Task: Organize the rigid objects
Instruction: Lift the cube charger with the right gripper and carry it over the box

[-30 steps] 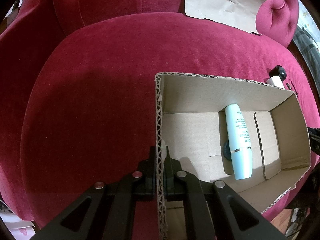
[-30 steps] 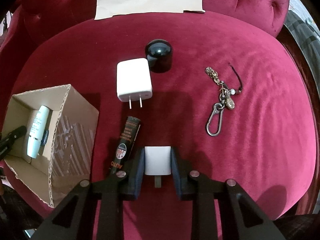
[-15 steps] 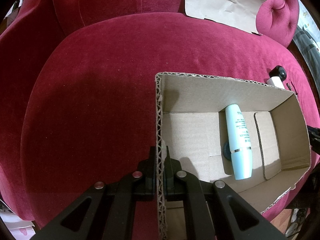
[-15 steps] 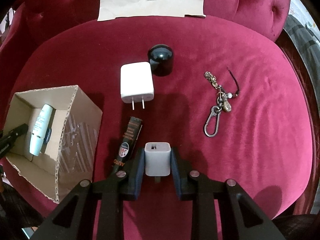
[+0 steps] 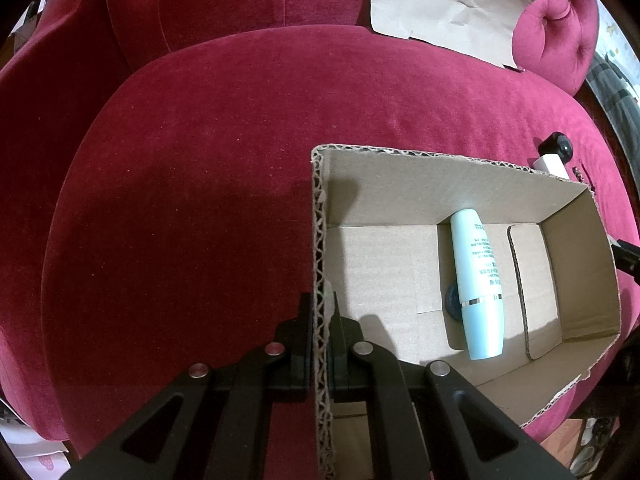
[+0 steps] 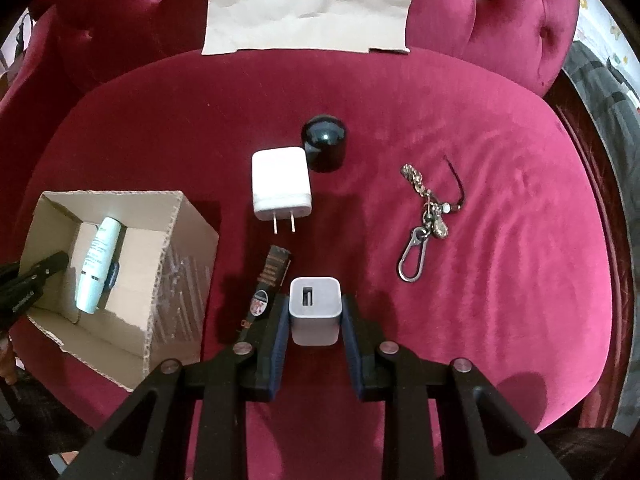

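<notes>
My right gripper [image 6: 315,312] is shut on a small white USB charger cube [image 6: 315,308], held above the red cushion with its port facing the camera. A larger white plug adapter [image 6: 280,182], a black round cap [image 6: 324,148], a dark battery [image 6: 269,286] and a keychain [image 6: 426,216] lie on the seat. My left gripper [image 5: 319,316] is shut on the left wall of the cardboard box [image 5: 320,240]. Inside the box lies a pale blue bottle [image 5: 478,284]. In the right wrist view the cardboard box [image 6: 176,264] stands at the left with the bottle [image 6: 98,258] in it.
The red velvet seat [image 6: 500,280] is rounded, with tufted backrests behind. A brown paper sheet [image 6: 308,4] leans against the back. A dark wooden frame edge [image 6: 592,168] runs along the right side.
My right gripper has risen with the small charger cube, lifting it off the cushion. The left gripper and the box stay as they were.
</notes>
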Available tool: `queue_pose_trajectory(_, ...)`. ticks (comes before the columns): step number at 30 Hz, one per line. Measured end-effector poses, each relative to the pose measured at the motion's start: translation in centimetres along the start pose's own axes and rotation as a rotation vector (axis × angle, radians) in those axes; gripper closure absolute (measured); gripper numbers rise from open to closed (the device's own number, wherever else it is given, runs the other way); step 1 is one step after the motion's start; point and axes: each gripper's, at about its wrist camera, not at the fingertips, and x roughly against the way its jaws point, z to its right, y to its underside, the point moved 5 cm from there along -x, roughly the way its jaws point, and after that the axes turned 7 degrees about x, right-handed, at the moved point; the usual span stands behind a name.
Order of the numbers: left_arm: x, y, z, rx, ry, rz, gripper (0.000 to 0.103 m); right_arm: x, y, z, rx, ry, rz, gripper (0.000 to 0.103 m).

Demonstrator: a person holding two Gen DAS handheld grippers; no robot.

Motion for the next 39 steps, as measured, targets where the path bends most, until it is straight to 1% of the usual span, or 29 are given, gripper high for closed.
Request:
queue_pose_trajectory(9,0.1,-0.1,0.0,-0.001,0.000,0.000,0.098,1.6,-0.8,-0.8,0.015,-0.002,0.011,0.076)
queue_pose_trajectory(13,0.1,-0.1,0.0,-0.001,-0.001,0.000,0.098,2.6,-1.6,-1.2,0.021,-0.011,0.012,0.076)
queue_pose_trajectory(22,0.1,-0.1,0.0,-0.002,-0.001,0.000,0.098,4.8,-2.7,-3.6,0.054,-0.035,0.028,0.076)
queue_pose_trajectory(33,0.2,-0.1,0.1,0.000,-0.001,-0.001,0.098,5.3,-3.6,-6.5,0.114,-0.071,0.039,0.076)
queue_pose_trajectory(35,0.2,-0.1,0.1,0.000,0.000,-0.001,0.098,5.4,-3.8,-7.1,0.133,-0.062,0.044,0.076)
queue_pose_trajectory(39,0.3,-0.2,0.1,0.000,0.000,0.000,0.098,5.3,-4.1,-8.0,0.154,-0.072,0.043,0.076)
